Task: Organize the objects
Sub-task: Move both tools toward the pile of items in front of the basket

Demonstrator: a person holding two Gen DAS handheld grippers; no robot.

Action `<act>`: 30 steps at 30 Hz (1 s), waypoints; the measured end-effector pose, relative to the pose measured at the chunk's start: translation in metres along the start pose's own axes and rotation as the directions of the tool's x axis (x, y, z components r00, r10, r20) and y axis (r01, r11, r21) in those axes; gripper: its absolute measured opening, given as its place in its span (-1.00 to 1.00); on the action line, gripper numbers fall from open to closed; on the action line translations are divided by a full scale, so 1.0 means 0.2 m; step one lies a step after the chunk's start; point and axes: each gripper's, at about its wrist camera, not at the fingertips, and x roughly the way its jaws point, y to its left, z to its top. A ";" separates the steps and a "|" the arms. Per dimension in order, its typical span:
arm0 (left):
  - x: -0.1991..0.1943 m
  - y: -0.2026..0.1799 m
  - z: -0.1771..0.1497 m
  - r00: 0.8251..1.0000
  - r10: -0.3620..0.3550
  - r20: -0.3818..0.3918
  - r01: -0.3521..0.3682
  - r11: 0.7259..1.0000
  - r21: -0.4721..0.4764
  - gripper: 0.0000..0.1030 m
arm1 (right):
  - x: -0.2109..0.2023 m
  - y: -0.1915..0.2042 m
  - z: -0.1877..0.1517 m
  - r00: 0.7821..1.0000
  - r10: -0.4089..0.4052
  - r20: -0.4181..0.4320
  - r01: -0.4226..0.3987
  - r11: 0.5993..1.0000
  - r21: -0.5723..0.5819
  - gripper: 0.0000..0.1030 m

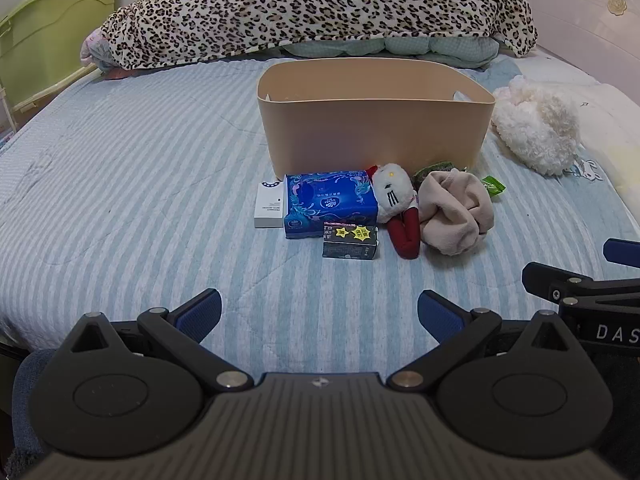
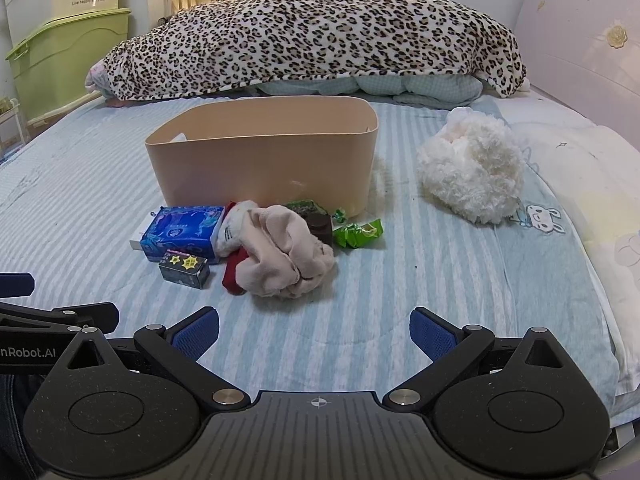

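tan bin (image 1: 376, 136) upright on bed | blue tissue pack (image 1: 330, 204), plush doll (image 1: 394, 200), beige cloth (image 1: 456, 212) in front

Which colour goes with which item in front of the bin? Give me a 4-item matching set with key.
Items:
1. tissue pack
2. cloth
3. snack wrapper
4. small box

Colours:
A. green
B. white
C. blue
D. beige

Pairs: 1-C, 2-D, 3-A, 4-B
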 end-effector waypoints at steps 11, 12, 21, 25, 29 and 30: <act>0.00 0.00 0.00 1.000 0.001 -0.002 -0.001 1.000 0.001 1.00 | 0.00 0.00 0.00 1.000 -0.003 0.000 0.003 1.000 0.001 1.00; 0.00 0.00 0.00 1.000 0.001 -0.001 -0.001 1.000 0.001 1.00 | 0.01 0.00 0.00 1.000 -0.003 0.000 0.003 1.000 0.001 1.00; 0.00 0.00 0.00 1.000 0.000 -0.002 0.000 1.000 0.002 1.00 | 0.01 0.00 0.00 1.000 -0.003 -0.002 0.003 1.000 -0.001 1.00; 0.00 0.00 0.00 1.000 0.000 -0.002 0.000 1.000 0.004 1.00 | 0.02 0.00 0.00 1.000 -0.003 -0.003 0.003 1.000 -0.001 1.00; 0.01 0.00 0.00 1.000 -0.001 -0.004 0.001 1.000 0.006 1.00 | 0.02 0.00 0.00 1.000 -0.003 -0.003 0.003 1.000 -0.001 1.00; 0.01 0.00 0.00 1.000 -0.003 -0.003 0.003 1.000 0.005 1.00 | 0.02 0.00 0.00 1.000 -0.002 -0.003 0.002 1.000 -0.001 1.00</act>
